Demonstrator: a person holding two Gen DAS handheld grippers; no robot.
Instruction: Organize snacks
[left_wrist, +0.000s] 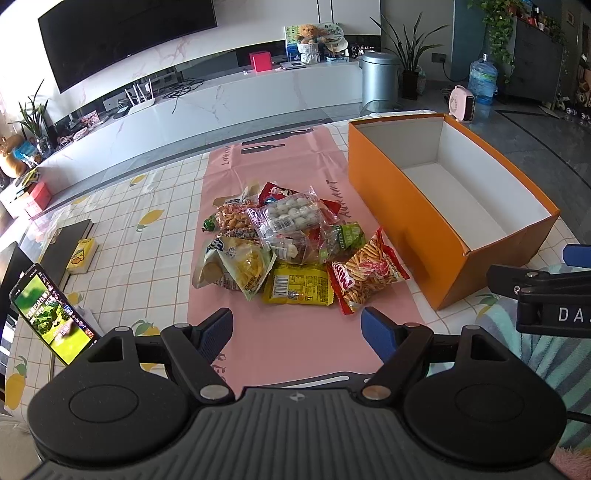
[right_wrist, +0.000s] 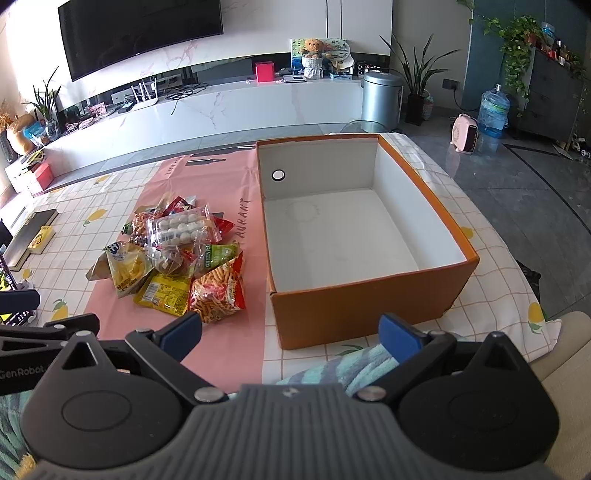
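Observation:
A pile of snack packets (left_wrist: 280, 240) lies on a pink mat (left_wrist: 280, 339); it also shows in the right wrist view (right_wrist: 177, 254). A red packet of stick snacks (left_wrist: 364, 271) and a yellow packet (left_wrist: 299, 288) lie nearest. An orange box (left_wrist: 399, 206) with a white, empty inside stands to the right, also seen in the right wrist view (right_wrist: 354, 317). My left gripper (left_wrist: 297, 332) is open and empty, just short of the pile. My right gripper (right_wrist: 291, 336) is open and empty, in front of the box's near wall.
A phone (left_wrist: 51, 314) stands propped at the left, with a yellow carton (left_wrist: 81, 254) and a dark book (left_wrist: 70, 240) behind it. A checked tablecloth (left_wrist: 147, 229) covers the table. A striped teal cloth (right_wrist: 332, 365) lies at the near edge. A TV bench runs behind.

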